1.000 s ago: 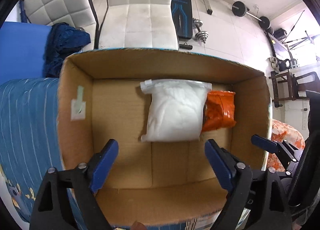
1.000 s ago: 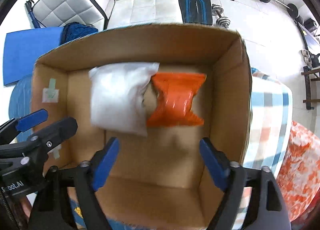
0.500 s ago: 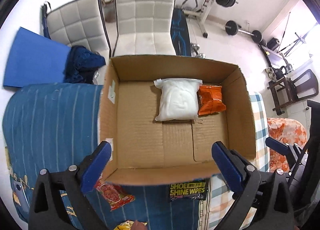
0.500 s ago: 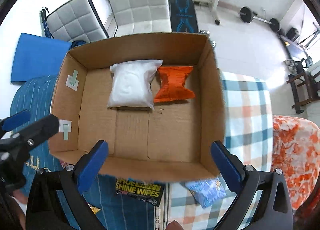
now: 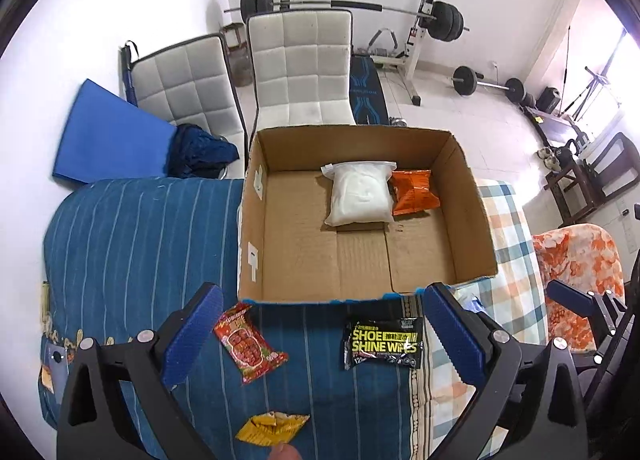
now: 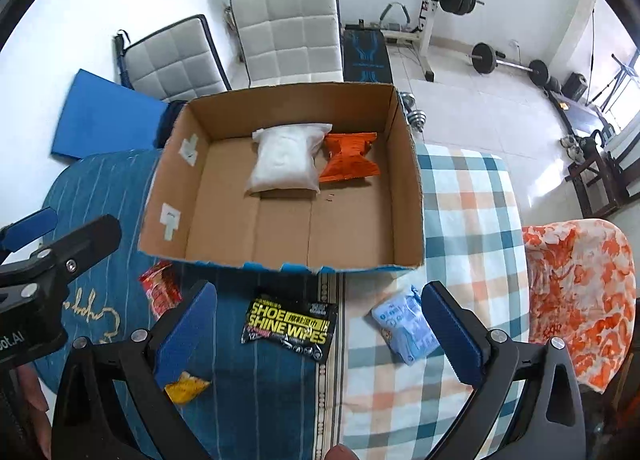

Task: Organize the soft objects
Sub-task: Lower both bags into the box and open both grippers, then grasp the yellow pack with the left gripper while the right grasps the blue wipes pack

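both grippers (image 5: 318,334) (image 6: 316,324) wide open & empty, wipes pack (image 6: 289,323) just below btwn right's fingers.

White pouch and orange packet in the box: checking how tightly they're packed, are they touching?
Touching. In the right wrist view the white pouch overlaps the orange packet's left edge, with no cardboard showing between them.

My left tongs (image 5: 320,334) gape above the shoe-wipes pack (image 5: 383,341); beyond, the cardboard box (image 5: 472,196) holds a white pouch (image 5: 360,198).
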`<state>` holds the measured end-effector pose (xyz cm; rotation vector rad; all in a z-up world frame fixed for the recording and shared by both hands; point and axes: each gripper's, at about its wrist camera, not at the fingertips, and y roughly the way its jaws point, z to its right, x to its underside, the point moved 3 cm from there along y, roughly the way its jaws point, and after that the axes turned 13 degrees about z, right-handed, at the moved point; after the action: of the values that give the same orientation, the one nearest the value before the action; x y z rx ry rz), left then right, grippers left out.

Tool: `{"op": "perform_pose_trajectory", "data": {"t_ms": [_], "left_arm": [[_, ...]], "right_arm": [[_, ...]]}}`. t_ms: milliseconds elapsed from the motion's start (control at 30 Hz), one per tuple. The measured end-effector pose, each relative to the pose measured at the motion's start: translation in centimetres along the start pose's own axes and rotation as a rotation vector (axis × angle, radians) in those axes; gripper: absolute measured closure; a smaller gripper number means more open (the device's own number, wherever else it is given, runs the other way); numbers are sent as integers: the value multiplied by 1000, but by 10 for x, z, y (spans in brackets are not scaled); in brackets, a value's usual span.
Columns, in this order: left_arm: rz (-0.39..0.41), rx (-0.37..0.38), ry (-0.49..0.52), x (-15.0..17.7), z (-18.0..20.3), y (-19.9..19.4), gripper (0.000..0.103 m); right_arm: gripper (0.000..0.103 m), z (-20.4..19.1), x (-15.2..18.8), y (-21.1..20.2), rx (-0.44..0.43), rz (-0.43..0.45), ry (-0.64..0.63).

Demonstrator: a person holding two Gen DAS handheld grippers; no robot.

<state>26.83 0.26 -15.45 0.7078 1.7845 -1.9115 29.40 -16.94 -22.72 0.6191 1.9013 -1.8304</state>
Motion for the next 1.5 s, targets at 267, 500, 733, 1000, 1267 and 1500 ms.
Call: {"op": "perform_pose_trajectory", "data": {"t_ms": [267, 500, 733, 1000, 1267, 1500], "left_arm": [[28, 2, -20, 19, 13, -30, 0], [-42, -29, -133, 49, -8, -30, 0], [-227, -107, -367, 122, -63, 3, 0], [-482, -158, -670, 222, -115, 46, 1], [-610, -189, -774, 276, -129, 88, 5], [-603, -166, -586, 271, -97, 113, 46]], "right_arm": [[0, 8, 14, -36, -49, 25, 4], [0, 57, 40, -19, -86, -90, -17], [0, 108, 86, 81, -5, -339, -161], [3, 126, 123, 172, 29, -484, -152], [38, 133, 131, 184, 15, -496, -81], [58, 127, 147, 159, 1, -523, -16]]}}
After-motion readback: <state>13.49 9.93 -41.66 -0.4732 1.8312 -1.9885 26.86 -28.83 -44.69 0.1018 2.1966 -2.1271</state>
